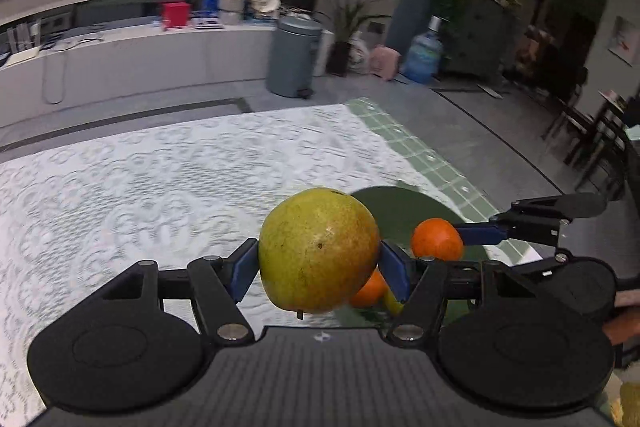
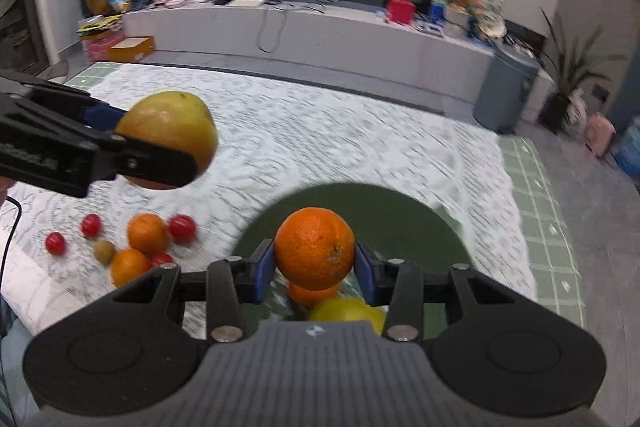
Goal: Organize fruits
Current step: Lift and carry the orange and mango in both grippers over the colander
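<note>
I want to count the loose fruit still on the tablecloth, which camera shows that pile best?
The right wrist view: the loose fruit, oranges and small red ones, lies in plain sight left of the green plate. The left wrist view doesn't show that pile.

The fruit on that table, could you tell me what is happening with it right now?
A person is sorting fruit with two handheld grippers. The left gripper holds a yellow-green pear in the air, and the right gripper holds an orange above a dark green plate that already has an orange and a yellowish fruit on it. More oranges, cherry tomatoes and a small brown fruit lie loose on the lace tablecloth.
</note>
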The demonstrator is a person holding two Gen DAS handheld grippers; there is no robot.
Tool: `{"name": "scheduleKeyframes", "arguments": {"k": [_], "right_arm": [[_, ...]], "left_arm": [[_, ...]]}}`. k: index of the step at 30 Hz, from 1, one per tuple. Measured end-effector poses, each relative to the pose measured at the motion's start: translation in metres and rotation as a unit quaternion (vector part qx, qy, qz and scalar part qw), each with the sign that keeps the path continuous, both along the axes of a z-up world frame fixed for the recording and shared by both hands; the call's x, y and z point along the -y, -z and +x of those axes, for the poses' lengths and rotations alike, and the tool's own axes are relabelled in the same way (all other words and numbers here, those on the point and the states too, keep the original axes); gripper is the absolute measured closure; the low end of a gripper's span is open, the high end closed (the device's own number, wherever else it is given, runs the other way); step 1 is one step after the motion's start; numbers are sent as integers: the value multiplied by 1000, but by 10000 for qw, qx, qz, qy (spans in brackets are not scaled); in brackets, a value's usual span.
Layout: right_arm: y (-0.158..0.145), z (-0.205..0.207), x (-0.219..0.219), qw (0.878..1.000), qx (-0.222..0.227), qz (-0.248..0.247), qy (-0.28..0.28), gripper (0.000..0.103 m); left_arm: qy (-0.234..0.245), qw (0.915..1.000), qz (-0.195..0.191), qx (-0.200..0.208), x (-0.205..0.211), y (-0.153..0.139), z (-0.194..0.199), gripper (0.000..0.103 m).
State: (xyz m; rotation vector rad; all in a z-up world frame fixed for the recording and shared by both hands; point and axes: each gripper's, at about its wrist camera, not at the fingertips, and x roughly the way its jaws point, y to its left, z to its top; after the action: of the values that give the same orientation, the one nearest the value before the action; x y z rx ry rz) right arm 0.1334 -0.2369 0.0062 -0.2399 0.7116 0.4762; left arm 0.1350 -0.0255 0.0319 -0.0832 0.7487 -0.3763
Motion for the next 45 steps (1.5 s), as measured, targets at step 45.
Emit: {"name": "scheduleKeyframes", "arguments": {"k": [45], "right_arm": [[66,83,20,9909,-616,-1079,-517,63]], "left_arm": [[1565,9439,2453,-1563,131,75,32,29]]}}
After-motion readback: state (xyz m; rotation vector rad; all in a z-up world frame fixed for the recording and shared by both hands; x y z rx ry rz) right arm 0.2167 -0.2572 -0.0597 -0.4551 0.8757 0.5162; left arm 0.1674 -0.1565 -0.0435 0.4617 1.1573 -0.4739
